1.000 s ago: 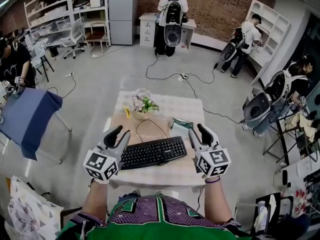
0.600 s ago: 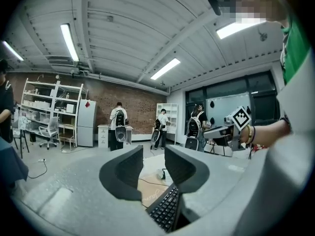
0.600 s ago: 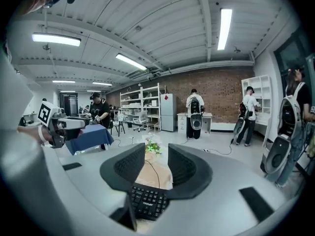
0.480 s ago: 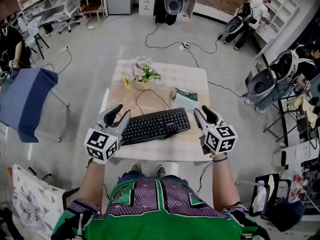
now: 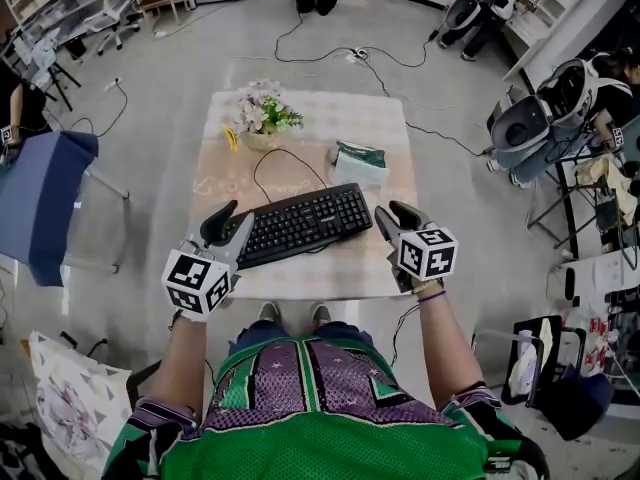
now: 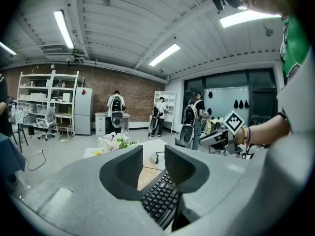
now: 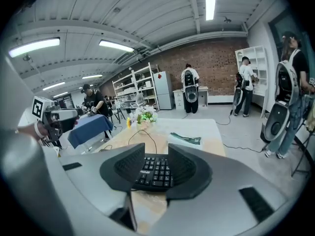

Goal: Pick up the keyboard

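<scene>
Lying slantwise on the table, the keyboard is flanked at its short ends, its long axis running from the left gripper to the right gripper. Both sets of fingers are held released, nothing clasped.

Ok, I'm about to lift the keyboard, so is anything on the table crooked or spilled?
Nothing looks spilled or damaged. The keyboard lies askew, at an angle to the table's edges, its right end farther back. Its cable loops loosely toward the flowers.
</scene>
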A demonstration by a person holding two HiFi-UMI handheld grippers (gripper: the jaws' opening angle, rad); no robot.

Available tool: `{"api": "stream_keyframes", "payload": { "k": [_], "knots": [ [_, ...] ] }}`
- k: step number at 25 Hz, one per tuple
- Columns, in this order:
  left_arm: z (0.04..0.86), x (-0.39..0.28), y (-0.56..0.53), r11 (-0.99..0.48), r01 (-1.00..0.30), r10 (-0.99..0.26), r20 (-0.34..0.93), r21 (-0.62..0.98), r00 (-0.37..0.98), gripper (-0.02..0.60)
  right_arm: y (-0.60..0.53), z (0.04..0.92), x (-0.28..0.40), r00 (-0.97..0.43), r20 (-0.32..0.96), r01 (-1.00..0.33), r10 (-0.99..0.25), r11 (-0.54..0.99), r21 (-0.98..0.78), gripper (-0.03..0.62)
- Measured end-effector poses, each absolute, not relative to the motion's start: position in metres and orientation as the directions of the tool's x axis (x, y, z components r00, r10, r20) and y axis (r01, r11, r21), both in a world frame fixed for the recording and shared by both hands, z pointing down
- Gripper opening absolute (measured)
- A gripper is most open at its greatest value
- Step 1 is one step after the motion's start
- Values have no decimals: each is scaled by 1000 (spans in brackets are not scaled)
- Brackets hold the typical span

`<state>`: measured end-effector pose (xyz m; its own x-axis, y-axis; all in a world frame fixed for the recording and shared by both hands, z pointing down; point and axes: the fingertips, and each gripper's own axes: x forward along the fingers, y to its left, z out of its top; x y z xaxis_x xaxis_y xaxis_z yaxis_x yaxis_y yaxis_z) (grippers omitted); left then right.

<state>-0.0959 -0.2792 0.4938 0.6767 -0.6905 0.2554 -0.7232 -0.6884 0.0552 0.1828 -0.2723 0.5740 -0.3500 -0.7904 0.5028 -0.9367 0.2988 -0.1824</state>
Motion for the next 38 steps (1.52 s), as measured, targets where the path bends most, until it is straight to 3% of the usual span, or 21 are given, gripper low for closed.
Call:
{"api": "stream_keyframes", "payload": {
  "k": [25, 38],
  "knots": [
    [529, -42, -291, -696, -715, -651, 367, 60, 664, 130, -273, 739, 212, -390, 687, -915, -613, 174, -365, 132],
    [543, -48, -298, -658, -750, -669, 407, 64, 622, 130, -275, 776, 203, -527, 651, -807, -546, 80, -585, 135]
  ]
}}
